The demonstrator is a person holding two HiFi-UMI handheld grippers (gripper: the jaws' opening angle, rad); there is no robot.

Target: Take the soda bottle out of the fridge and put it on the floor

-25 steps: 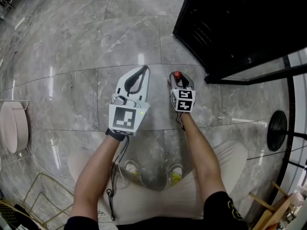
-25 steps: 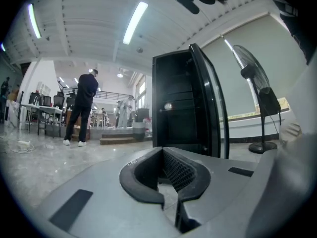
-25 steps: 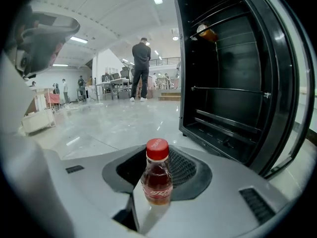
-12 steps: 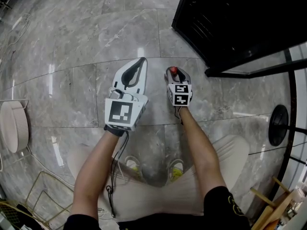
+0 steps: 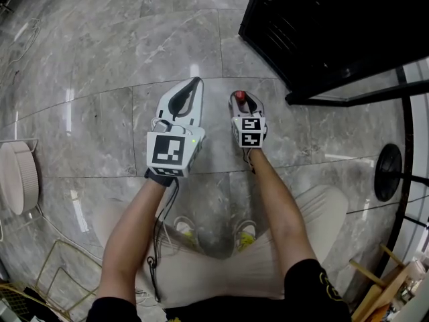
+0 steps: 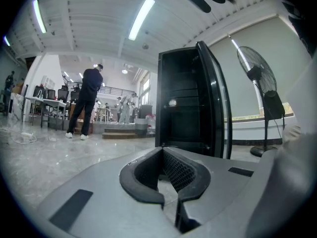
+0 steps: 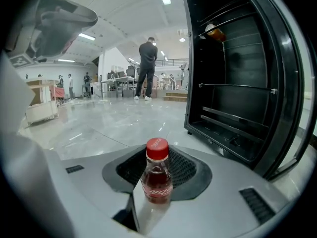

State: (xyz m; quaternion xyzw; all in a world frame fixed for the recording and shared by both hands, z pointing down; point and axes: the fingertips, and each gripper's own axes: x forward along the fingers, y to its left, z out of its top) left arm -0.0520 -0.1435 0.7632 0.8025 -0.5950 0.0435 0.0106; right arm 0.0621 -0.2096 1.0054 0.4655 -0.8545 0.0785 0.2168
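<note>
The soda bottle (image 7: 157,178), small, clear, with dark drink and a red cap (image 5: 242,98), stands upright between the jaws of my right gripper (image 5: 244,102), which is shut on it (image 7: 157,158). It hangs over the grey marble floor (image 5: 120,59), just left of the black fridge (image 5: 322,32). The fridge's door is open, and its shelves (image 7: 233,88) look bare but for one small item at the top. My left gripper (image 5: 195,82) is alongside on the left, jaws shut with nothing in them (image 6: 161,150).
A fan stands right of the fridge, its round base (image 5: 387,173) on the floor and its head (image 6: 257,73) high up. A pink round object (image 5: 20,176) and a gold wire rack (image 5: 53,274) are at the left. A person (image 6: 89,100) stands far off.
Both grippers have drifted slightly forward and left over the floor. The bottle stays in the right gripper's jaws.
</note>
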